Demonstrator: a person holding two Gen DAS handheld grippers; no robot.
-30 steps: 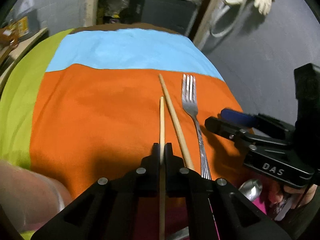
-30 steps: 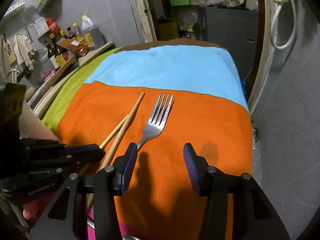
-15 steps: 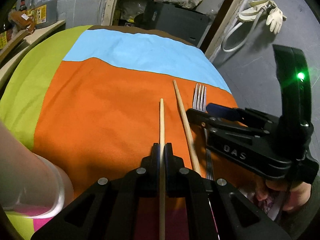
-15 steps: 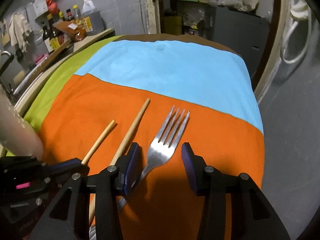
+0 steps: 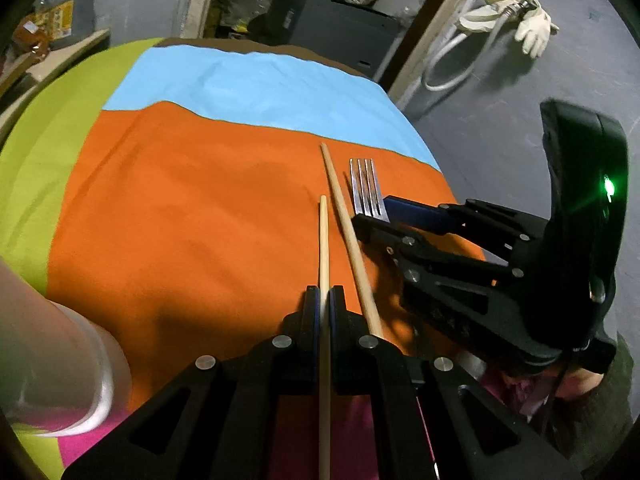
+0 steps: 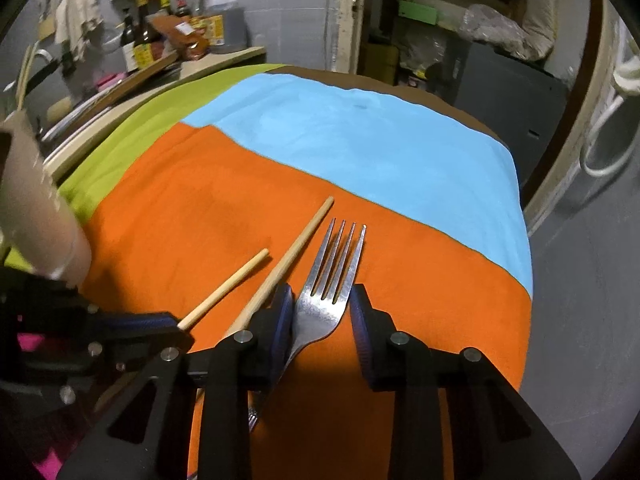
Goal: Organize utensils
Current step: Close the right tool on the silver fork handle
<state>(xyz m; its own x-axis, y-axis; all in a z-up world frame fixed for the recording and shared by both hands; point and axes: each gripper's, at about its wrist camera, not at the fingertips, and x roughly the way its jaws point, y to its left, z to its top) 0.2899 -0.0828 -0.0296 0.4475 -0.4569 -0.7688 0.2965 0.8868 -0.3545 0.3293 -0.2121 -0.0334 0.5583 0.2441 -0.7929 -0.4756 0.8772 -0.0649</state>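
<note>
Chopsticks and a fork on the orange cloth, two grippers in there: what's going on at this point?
A person is sorting utensils with two handheld grippers. The left gripper is shut on one chopstick, pointing it forward over the orange cloth. The second chopstick lies on the cloth beside the fork. The right gripper is open, its fingers straddling the fork's head, with the left finger touching it but no grip yet.

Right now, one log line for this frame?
left gripper: shut on chopstick | right gripper: open, straddling fork | second chopstick: lying on orange cloth
</note>
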